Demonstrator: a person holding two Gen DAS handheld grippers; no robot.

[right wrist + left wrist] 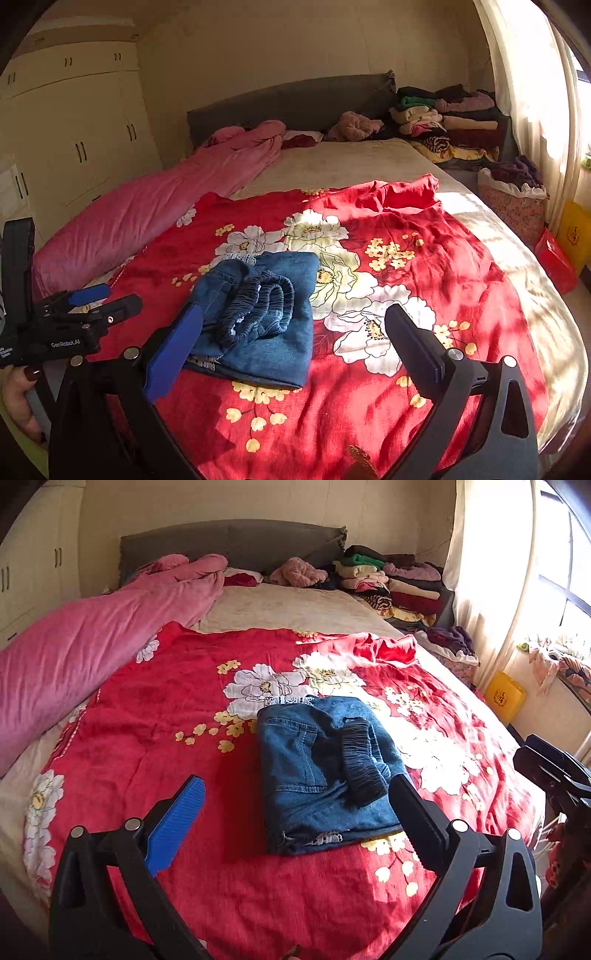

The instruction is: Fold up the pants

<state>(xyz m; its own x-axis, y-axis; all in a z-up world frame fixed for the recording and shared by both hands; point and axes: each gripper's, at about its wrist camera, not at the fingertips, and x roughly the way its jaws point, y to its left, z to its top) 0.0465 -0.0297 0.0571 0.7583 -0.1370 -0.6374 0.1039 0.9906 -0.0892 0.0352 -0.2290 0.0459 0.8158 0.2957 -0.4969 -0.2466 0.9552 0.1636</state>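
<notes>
— So, where are your pants [317,771] lying?

— Folded into a compact blue denim bundle on the red floral bedspread [166,701], near the foot of the bed. The dark gathered waistband [360,760] lies curled on top of the bundle, and a strip of white lace trim [290,700] peeks out at the far edge.

— And my left gripper [295,808]?

— Its jaws are spread wide and hold nothing. In the left wrist view they straddle the near part of the bundle: the blue pad [177,827] sits apart from the denim on its left side, and the black finger [413,819] overlaps the bundle's near right corner. Whether it touches the cloth, I cannot tell.

— The right gripper [295,339]?

— Also spread and empty. In the right wrist view its blue pad [173,354] overlaps the bundle's near left edge, while the black finger [413,343] hovers over the white flowers, well apart from the denim. Your left hand [18,398] shows at that view's left edge, wrapped around the other gripper's handle.

— What's around the bed?

— A pink quilt [92,657] runs along the left side. Stacks of folded clothes [388,579] sit by the grey headboard [229,542], and a cream wardrobe [74,125] stands against the left wall.
</notes>
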